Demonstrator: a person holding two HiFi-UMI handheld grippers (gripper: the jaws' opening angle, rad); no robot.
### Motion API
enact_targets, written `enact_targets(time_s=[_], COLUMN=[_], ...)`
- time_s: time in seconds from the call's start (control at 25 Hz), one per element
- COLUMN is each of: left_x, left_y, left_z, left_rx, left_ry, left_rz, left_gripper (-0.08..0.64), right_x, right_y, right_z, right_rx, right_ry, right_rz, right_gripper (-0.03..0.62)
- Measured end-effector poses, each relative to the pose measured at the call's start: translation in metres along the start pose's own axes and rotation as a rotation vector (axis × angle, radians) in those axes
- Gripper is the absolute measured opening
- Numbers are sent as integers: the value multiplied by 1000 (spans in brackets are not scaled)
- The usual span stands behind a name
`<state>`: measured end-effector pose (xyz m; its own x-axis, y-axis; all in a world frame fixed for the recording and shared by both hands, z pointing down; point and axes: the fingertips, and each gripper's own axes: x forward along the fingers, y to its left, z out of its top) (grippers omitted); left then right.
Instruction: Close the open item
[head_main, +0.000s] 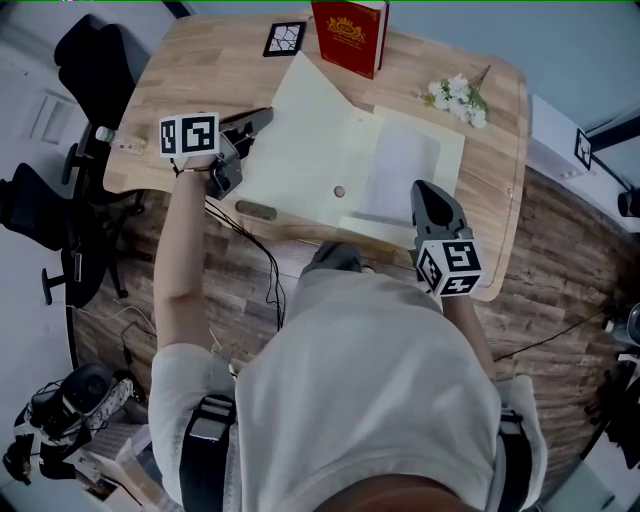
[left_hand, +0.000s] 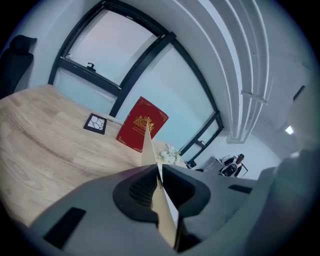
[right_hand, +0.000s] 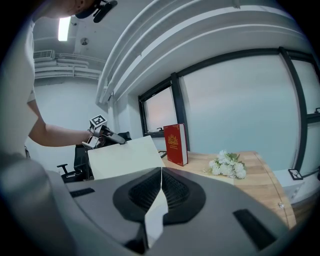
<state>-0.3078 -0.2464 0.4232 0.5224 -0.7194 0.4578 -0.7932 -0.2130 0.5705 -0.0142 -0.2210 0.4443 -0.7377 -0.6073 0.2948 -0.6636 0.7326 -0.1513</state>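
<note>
A cream folder lies open on the wooden table, its left cover lifted off the tabletop. My left gripper is shut on that cover's left edge; in the left gripper view the thin cover runs edge-on between the pads. The folder's right half lies flat with a pale sheet on it. My right gripper is shut on its near edge, and a thin white edge shows in the jaws. The right gripper view shows the raised cover and the left gripper.
A red book stands at the table's far edge beside a black patterned coaster. White flowers lie at the far right. A small dark oblong piece sits near the front edge. Black chairs stand to the left.
</note>
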Motion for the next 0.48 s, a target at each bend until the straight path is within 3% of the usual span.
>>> enact_targets(time_s=[0.48], left_x=[14], left_y=[-53], left_z=[2], left_rx=[-32], left_ry=[-20], left_rz=[-140], left_gripper=[48], right_x=[-19], right_y=[-1], right_z=[-2], right_rx=[8], right_ry=[-17], right_rz=[-19], right_gripper=[20])
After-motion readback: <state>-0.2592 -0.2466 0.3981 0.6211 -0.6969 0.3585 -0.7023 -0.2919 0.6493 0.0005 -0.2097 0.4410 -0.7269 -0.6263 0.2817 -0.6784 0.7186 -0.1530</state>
